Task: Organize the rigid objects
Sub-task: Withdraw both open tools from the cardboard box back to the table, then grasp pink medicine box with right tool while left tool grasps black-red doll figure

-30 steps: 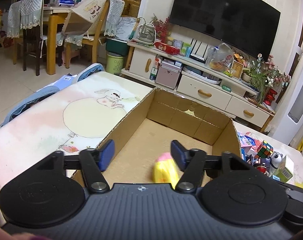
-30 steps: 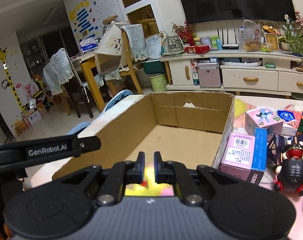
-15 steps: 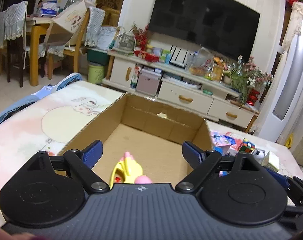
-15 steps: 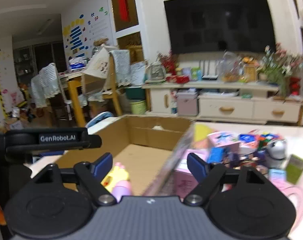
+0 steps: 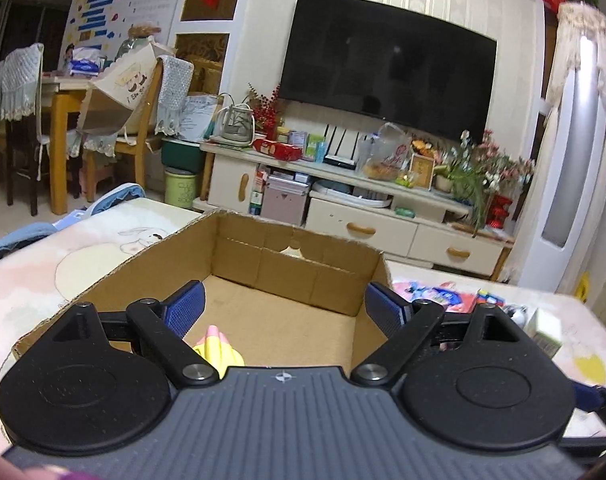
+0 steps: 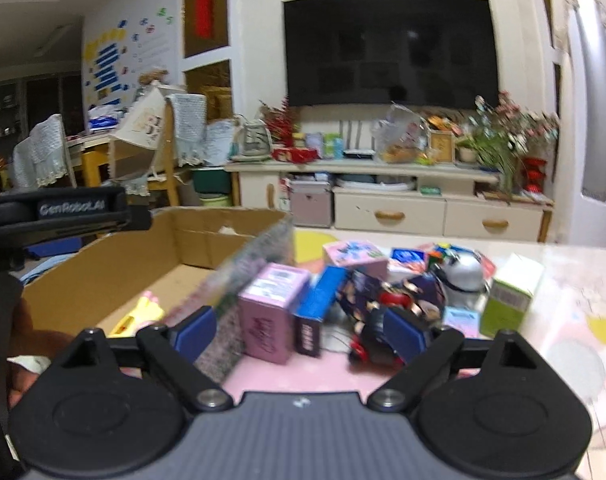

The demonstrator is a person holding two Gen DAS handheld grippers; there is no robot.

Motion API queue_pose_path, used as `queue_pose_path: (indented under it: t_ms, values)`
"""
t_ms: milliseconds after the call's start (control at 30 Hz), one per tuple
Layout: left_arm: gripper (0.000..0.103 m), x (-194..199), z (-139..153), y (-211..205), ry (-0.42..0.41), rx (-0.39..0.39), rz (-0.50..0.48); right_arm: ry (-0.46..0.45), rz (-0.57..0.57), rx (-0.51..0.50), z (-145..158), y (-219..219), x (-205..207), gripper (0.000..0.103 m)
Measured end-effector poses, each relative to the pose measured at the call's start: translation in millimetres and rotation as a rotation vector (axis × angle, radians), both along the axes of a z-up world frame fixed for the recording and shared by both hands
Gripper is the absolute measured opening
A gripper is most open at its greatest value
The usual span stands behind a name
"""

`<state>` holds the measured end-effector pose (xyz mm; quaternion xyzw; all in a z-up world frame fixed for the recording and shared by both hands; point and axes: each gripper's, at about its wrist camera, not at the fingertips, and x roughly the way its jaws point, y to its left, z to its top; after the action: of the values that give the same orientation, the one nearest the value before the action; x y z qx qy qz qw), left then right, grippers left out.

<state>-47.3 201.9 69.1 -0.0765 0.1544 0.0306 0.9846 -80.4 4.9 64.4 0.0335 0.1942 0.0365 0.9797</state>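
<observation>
Yellow toy (image 5: 218, 347) now released in cardboard box (image 5: 263, 264); both grippers' jaws freshly spread, empty.

Ahead of the tongs, matt brown corrugated cardboard box (image 5: 287, 276) walls are seen; beside them, glossy printed paperboard cartons (image 6: 271, 312) and a smooth counter (image 6: 575, 280).

A dark television (image 5: 391, 76) hangs on the pale wall above a long cream cabinet (image 5: 367, 216) with drawers, its top crowded with a kettle (image 5: 235, 124), packets and a framed picture (image 5: 421, 168). Flowers (image 5: 491, 168) stand at the cabinet's right end. To the left, wooden chairs draped with lace covers (image 5: 13, 80) surround a yellow dining table (image 5: 63, 92), and a green bin (image 5: 181, 188) sits on the floor near the cabinet.
</observation>
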Motion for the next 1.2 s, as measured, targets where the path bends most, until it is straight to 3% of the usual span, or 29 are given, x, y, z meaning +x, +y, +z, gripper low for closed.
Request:
queue_pose_path:
  t_ms: [467, 667, 900, 1000, 1200]
  values:
    - [0.103, 8, 10, 10, 0.007, 0.071, 0.079, 0.056, -0.110, 0.036, -28, -50, 7, 0.091]
    - [0.103, 2, 15, 13, 0.011, 0.032, 0.081, 0.078, -0.156, 0.026, -37, -69, 11, 0.091]
    - [0.103, -12, 32, -3, -0.056, 0.050, 0.028, 0.111, -0.197, 0.043, -46, -88, 24, 0.091]
    - [0.103, -16, 37, -18, -0.068, 0.101, -0.014, 0.123, -0.201, 0.054, -49, -94, 30, 0.090]
    - [0.103, -21, 41, -48, -0.070, 0.183, -0.099, 0.136, -0.190, 0.065, -56, -104, 39, 0.079]
